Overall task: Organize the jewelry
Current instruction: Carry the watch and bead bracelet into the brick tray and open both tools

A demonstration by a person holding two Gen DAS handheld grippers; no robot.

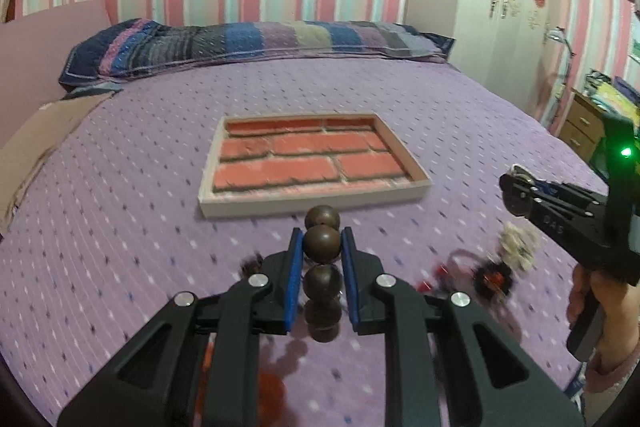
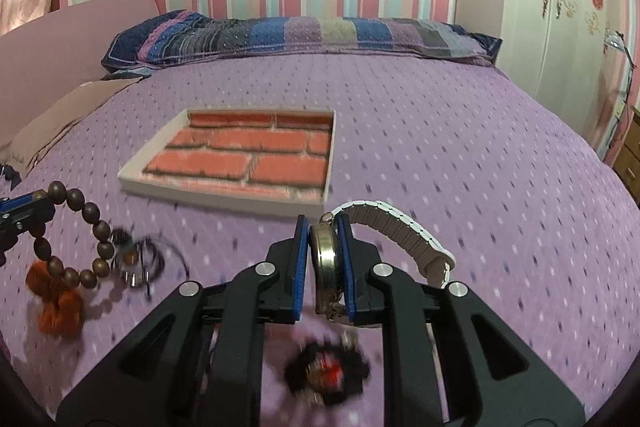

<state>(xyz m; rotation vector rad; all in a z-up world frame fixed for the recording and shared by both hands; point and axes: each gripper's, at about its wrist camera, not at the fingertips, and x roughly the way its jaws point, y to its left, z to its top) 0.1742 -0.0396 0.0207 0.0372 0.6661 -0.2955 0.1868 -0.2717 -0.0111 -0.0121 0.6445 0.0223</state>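
Two grips: left gripper (image 1: 322, 247) jaws pinch bead bracelet (image 1: 322, 243); right gripper (image 2: 323, 247) jaws pinch watch (image 2: 325, 259).

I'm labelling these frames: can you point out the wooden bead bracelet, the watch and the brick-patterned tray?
Wooden bead bracelet (image 1: 322, 243), left wrist view, the clamped bead.
Watch (image 2: 326, 259), right wrist view, case edge.
Brick-patterned tray (image 2: 224, 203), right wrist view, near wall.
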